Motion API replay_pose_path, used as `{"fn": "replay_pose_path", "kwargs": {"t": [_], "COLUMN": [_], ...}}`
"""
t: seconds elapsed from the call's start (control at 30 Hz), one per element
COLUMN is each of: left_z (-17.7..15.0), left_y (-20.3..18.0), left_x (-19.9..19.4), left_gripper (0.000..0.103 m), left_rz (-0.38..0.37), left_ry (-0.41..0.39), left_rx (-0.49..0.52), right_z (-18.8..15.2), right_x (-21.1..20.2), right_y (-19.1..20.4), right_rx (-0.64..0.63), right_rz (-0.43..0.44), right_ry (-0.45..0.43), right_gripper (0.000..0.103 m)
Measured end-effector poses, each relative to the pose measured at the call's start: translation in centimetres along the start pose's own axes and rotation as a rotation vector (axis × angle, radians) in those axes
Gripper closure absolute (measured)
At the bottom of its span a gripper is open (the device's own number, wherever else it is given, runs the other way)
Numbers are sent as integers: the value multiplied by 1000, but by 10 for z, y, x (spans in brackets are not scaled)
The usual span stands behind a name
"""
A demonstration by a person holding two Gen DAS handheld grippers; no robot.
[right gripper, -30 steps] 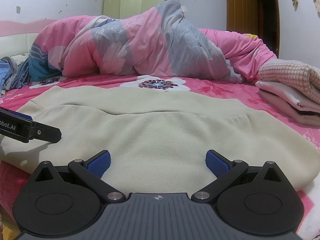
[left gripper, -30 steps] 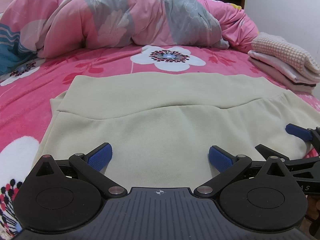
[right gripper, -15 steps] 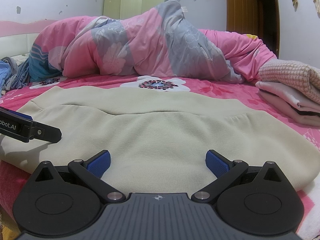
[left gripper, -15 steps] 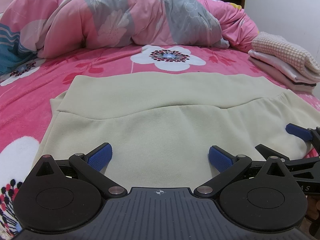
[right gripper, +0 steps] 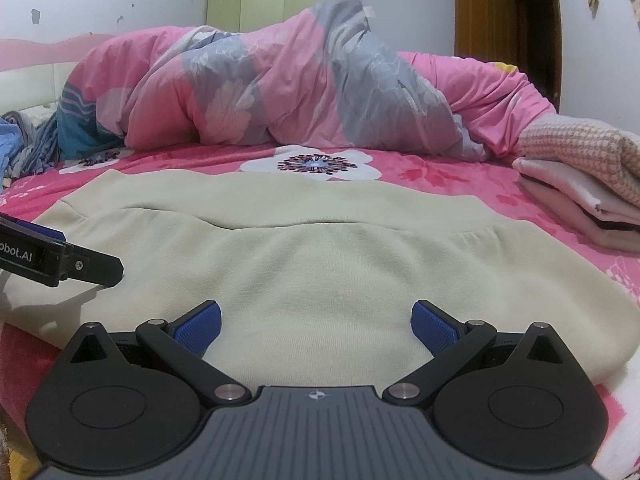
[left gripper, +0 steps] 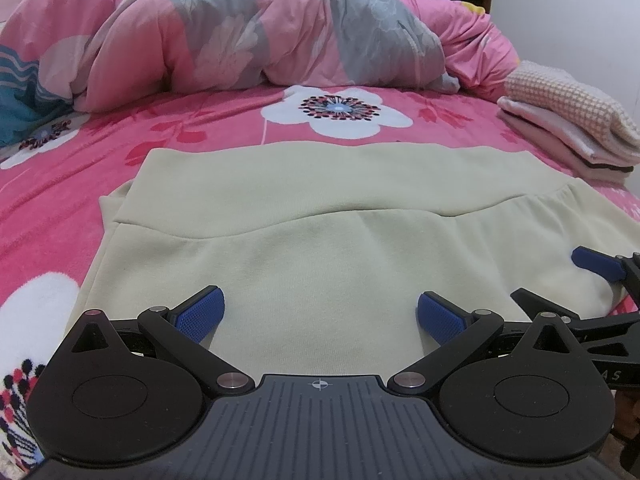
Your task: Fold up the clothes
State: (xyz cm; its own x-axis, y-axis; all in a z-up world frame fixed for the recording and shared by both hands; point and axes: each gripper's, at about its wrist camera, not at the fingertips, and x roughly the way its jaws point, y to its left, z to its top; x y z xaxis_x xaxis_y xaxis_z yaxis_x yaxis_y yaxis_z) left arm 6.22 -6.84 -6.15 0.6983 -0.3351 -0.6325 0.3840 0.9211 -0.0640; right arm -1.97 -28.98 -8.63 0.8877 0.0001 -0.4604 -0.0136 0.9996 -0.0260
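Observation:
A cream garment point(left gripper: 328, 232) lies flat on the pink flowered bed, its wide band on the far side; it also fills the middle of the right wrist view as the cream garment point(right gripper: 320, 256). My left gripper point(left gripper: 320, 312) is open over the garment's near edge, its blue pads wide apart with only cloth below. My right gripper point(right gripper: 316, 322) is open too, over the near edge further right. The right gripper's blue fingertip point(left gripper: 596, 266) shows at the right edge of the left wrist view. The left gripper's black finger point(right gripper: 72, 260) juts in at the left of the right wrist view.
A bunched pink and grey quilt point(left gripper: 248, 28) lies across the far side of the bed. A stack of folded clothes point(left gripper: 568, 120) sits at the right, also visible as the folded stack point(right gripper: 588, 184). The bed's near edge runs just under both grippers. A wardrobe point(right gripper: 272, 4) and door point(right gripper: 504, 12) stand behind.

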Motion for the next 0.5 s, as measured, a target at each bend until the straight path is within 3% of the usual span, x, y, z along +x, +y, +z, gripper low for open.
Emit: {"fn": "replay_pose_path", "kwargs": {"t": [0.5], "left_z": [0], "left_y": [-1], "left_x": [0], "left_gripper": [0], "left_rz": [2], "left_ry": [-1], "left_rx": [3], "right_z": [4], "right_x": [-15], "right_y": [-16], "right_rx": [68], "right_rz": [-53], "right_ry": [-38], "right_gripper": [2]}}
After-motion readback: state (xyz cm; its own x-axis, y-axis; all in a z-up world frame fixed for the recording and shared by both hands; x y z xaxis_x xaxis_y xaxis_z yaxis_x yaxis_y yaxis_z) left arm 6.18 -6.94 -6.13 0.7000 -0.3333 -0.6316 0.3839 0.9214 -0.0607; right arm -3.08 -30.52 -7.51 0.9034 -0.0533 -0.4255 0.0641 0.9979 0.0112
